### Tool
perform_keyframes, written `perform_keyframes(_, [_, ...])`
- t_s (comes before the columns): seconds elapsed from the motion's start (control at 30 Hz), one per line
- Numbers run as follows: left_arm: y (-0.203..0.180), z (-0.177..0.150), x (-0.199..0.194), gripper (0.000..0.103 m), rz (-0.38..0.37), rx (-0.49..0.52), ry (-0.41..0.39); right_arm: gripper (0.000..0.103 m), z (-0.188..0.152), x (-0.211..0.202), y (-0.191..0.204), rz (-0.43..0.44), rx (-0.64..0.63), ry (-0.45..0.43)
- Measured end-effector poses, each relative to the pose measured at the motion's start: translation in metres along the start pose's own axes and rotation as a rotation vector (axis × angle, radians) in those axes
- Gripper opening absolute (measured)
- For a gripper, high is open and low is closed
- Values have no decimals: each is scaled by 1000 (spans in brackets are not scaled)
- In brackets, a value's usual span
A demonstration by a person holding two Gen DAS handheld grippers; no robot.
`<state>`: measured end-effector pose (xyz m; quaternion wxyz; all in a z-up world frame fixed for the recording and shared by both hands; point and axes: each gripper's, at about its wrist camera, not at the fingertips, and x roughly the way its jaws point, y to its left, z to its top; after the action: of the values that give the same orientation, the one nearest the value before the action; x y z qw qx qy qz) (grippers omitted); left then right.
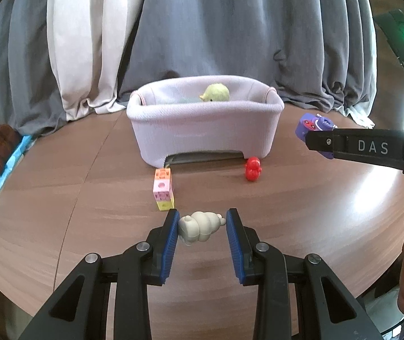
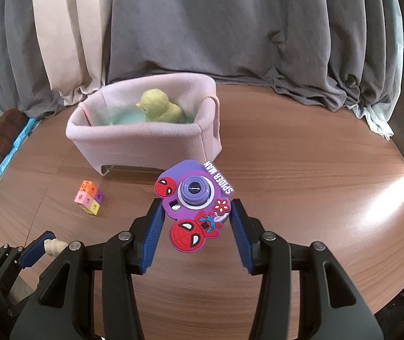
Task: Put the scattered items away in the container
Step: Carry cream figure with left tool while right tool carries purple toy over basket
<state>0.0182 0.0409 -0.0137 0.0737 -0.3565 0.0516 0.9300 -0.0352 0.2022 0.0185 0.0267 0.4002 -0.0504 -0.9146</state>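
Observation:
A pink fabric basket (image 1: pixel 202 130) (image 2: pixel 145 141) stands at the back of the round wooden table, with a yellow-green plush duck (image 1: pixel 216 93) (image 2: pixel 159 107) inside. My left gripper (image 1: pixel 202 223) is shut on a cream ribbed figurine (image 1: pixel 200 226), held just above the table; it also shows in the right wrist view (image 2: pixel 53 246). My right gripper (image 2: pixel 196 221) is shut on a purple Spider-Man toy camera (image 2: pixel 194 202) (image 1: pixel 310 126), held above the table right of the basket. A pastel cube block stack (image 1: pixel 162 189) (image 2: pixel 89 197) and a red toy figure (image 1: pixel 252 169) lie in front of the basket.
Grey and cream curtains (image 1: pixel 202 28) hang behind the table. A red plaid cloth and a blue strip (image 1: pixel 0 170) sit at the table's left edge. A dark flat item (image 1: pixel 204 158) lies under the basket's front.

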Motion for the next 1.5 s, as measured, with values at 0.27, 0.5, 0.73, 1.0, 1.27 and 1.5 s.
perform_keyframes(0.27, [5,17,-9,31,-3,-1,-26,44,9,-8,11,8,-18,-19])
perform_keyframes(0.5, [14,36,-14,31,-1,-10,-48,44,20,-15,19,12,-33,-39])
perform_keyframes(0.73, [21,54,-12,31,7,-16,-58,44,30,-16,25,7,-42,-49])
perform_keyframes(1.0, [30,71,-6,31,10,-22,-58,44,46,-14,34,13,-54,-61])
perform_keyframes(1.27, [38,90,1,31,7,-21,-65,44,61,-9,40,21,-61,-66])
perform_keyframes(1.5, [46,106,10,31,5,-23,-68,44,73,-2,43,26,-67,-65])
